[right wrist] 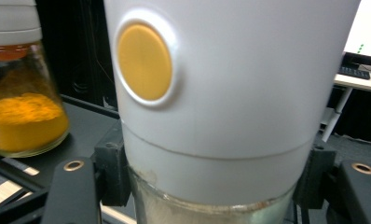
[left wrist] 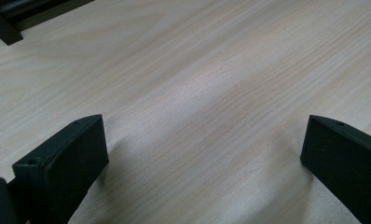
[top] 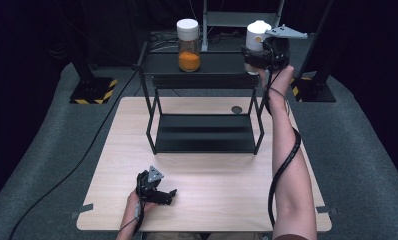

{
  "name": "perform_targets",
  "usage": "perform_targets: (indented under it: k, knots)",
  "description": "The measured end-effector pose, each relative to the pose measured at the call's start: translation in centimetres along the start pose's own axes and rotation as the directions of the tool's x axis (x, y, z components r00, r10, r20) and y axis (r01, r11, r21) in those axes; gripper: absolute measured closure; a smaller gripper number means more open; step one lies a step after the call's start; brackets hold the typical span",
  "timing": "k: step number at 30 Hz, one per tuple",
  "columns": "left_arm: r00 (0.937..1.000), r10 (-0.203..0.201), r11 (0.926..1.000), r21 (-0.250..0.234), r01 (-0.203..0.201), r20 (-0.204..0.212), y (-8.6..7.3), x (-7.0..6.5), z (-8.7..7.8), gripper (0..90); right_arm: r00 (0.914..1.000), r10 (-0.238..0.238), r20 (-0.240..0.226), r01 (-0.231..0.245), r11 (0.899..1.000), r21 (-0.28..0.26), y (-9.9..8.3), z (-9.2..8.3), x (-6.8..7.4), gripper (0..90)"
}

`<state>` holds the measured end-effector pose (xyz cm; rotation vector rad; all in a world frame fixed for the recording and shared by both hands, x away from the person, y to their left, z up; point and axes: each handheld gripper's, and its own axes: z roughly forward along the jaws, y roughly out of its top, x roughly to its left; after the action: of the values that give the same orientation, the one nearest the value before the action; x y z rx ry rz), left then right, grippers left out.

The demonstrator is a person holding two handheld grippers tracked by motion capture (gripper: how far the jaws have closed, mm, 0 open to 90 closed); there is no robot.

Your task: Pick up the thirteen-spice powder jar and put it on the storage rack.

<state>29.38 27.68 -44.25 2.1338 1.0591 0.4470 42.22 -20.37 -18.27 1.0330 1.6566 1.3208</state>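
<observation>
My right gripper is shut on a glass jar with a white cap, held at the right end of the black rack's top shelf. In the right gripper view the white cap with its round yellow dot fills the frame, the jaws pressing the jar's sides below it. A second jar, white-lidded and holding orange powder, stands on the top shelf to the left; the same orange powder jar sits at the left edge of that view. My left gripper rests open low over the wooden table.
The two-tier black rack stands at the table's far side, with its lower shelf bare. A small dark disc lies on the table behind it. Black stands with hazard-striped bases flank the table on the grey floor.
</observation>
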Motion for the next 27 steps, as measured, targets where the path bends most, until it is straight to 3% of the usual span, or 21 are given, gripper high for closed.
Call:
perform_targets:
  k: [16, 27]
  knots:
    - [1.0000, 0.000, 1.0000, 0.000, 0.000, 0.000, 0.0, 0.0, 0.0, 0.1, 0.9987, 0.041, 0.028, -0.042, 0.998, 0.041, 0.2, 2.4, -0.5, 30.3]
    - [1.0000, 0.001, 1.0000, -0.001, -0.001, -0.001, 0.0, 0.0, 0.0, 0.2, 0.9969, 0.076, 0.022, -0.076, 0.997, 0.003, -1.0, 2.2, -1.2, 30.3]
